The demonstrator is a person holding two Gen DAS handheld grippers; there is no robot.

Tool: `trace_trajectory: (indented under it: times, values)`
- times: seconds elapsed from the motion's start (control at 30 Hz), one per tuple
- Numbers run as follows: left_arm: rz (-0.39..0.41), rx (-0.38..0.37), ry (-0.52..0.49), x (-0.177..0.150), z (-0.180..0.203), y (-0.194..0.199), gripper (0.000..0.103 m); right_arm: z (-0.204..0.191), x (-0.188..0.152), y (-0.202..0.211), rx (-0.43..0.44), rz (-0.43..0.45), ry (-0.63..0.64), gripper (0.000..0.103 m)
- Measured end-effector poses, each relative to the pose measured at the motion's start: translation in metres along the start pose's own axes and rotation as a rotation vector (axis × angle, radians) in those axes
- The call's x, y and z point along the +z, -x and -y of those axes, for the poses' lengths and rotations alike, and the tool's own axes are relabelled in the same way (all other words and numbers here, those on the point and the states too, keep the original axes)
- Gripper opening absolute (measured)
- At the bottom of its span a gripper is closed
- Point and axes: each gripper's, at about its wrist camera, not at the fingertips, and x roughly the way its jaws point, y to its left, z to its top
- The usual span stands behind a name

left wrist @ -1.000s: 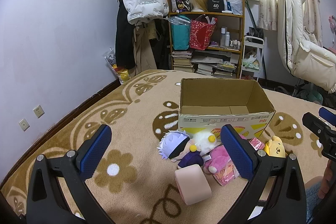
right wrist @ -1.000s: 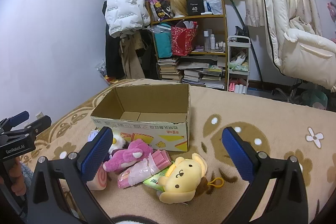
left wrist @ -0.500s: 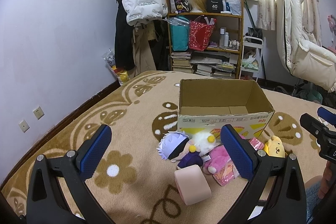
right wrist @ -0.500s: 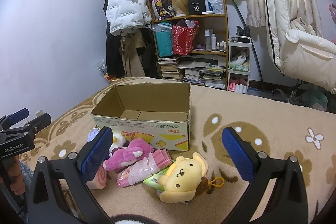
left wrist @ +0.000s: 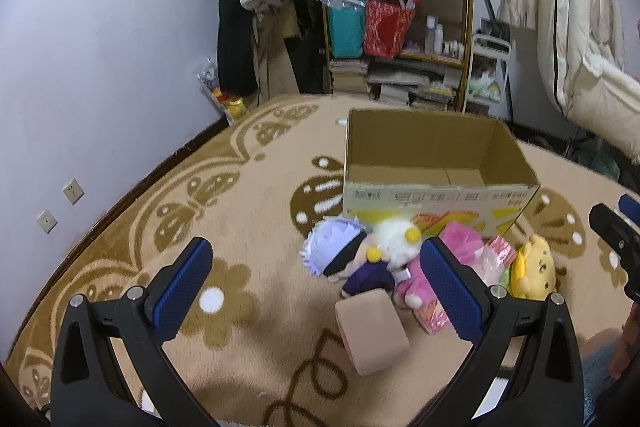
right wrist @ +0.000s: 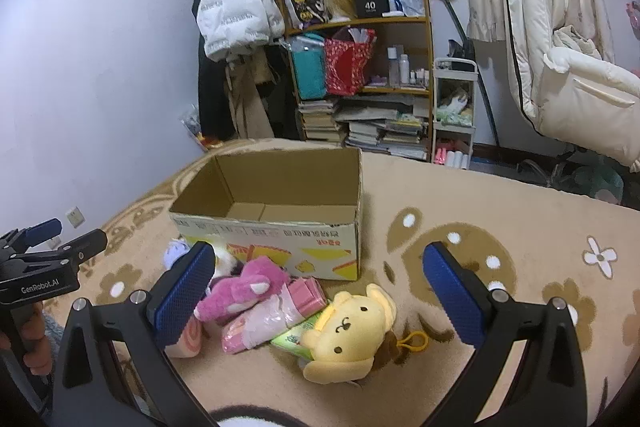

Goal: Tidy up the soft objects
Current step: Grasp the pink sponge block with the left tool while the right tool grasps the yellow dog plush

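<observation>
An open empty cardboard box (left wrist: 436,187) (right wrist: 272,239) stands on the beige carpet. In front of it lies a pile of soft things: a white-haired doll (left wrist: 340,259), a white plush (left wrist: 396,235), a pink plush (right wrist: 244,287) (left wrist: 460,243), pink packets (right wrist: 276,311), a yellow dog plush (right wrist: 348,331) (left wrist: 534,267) and a beige roll cushion (left wrist: 372,331). My left gripper (left wrist: 316,291) is open and empty, above the carpet just short of the pile. My right gripper (right wrist: 320,295) is open and empty, over the yellow plush and pink packets.
A bookshelf (right wrist: 360,87) with bags and books stands at the back wall, with hanging coats (right wrist: 236,11) left of it and a white cart (right wrist: 454,115) to the right. A white padded chair (right wrist: 560,47) is at the right. The wall (left wrist: 100,67) is on the left.
Both grippers have drifted slightly forward and downward toward the pile. Nothing was taken hold of; the toys and box have not moved.
</observation>
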Motion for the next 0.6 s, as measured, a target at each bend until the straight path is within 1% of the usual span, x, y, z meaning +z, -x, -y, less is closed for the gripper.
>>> trace_trajectory:
  times: [0.23,0.37,0.47,0.6]
  values:
    - [-0.111,0.002,-0.062,-0.004,0.016,-0.027,0.103,-0.002,0.001,-0.02,-0.03,-0.104,0.005,0.103]
    - [-0.16,-0.014,-0.075,-0.005,0.022,-0.04,0.103,0.003,-0.001,-0.03,-0.027,-0.163,-0.031,0.103]
    - [-0.2,-0.03,-0.07,-0.006,0.026,-0.053,0.103,0.011,-0.003,-0.038,-0.021,-0.194,-0.067,0.103]
    - [-0.257,-0.049,-0.035,-0.008,0.025,-0.072,0.102,0.022,-0.005,-0.048,-0.015,-0.239,-0.126,0.103]
